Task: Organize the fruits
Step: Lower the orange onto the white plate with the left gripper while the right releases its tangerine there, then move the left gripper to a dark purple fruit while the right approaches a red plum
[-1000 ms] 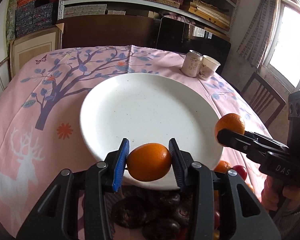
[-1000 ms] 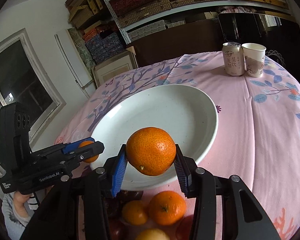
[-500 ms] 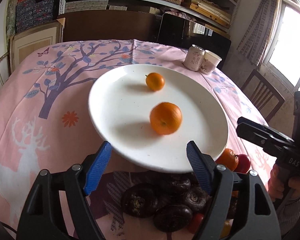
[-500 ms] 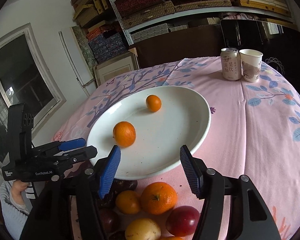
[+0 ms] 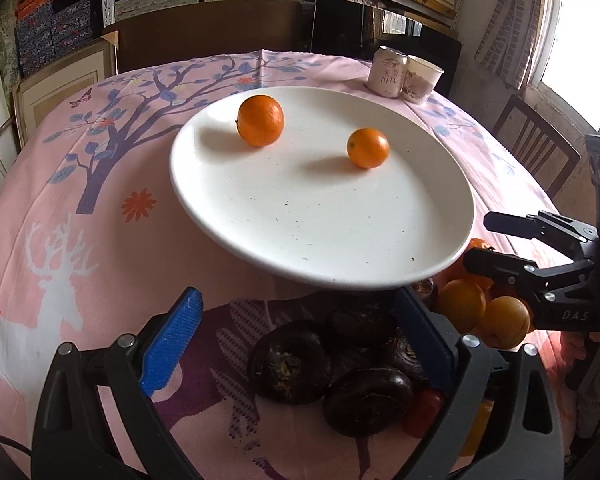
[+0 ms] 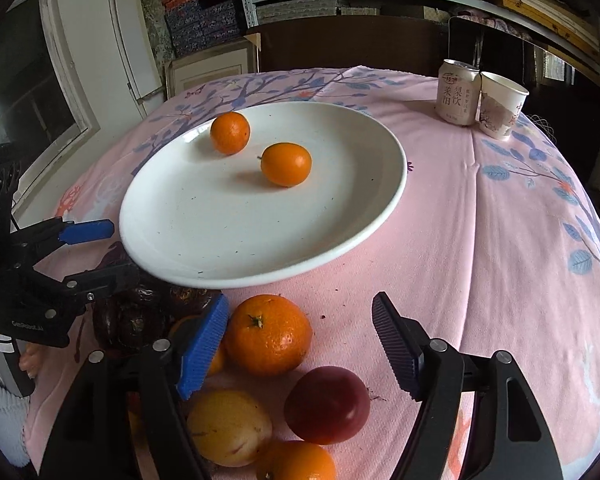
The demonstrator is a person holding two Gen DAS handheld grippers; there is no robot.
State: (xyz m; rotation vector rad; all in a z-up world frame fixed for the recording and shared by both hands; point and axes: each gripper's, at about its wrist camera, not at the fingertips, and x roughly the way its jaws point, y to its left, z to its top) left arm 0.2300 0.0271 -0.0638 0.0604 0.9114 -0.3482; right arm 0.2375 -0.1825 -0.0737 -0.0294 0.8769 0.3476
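plate [image 5: 320, 216]: two oranges [image 5: 260, 120] at 11 and 1 o'clock | left gripper [image 5: 300, 344]: jaws opening, empty | right gripper [image 6: 300, 344]: jaws opening, empty

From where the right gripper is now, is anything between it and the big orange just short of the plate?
Nothing visible. The right gripper is opening, and the big orange lies bare on the cloth between its fingers, untouched. The plate rim sits just beyond it.

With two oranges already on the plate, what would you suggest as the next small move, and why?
Probably lower the right claw onto the big orange just ahead. Its jaws are opening with nothing gripped, that orange lies partly between them, and the plate holds only two oranges.
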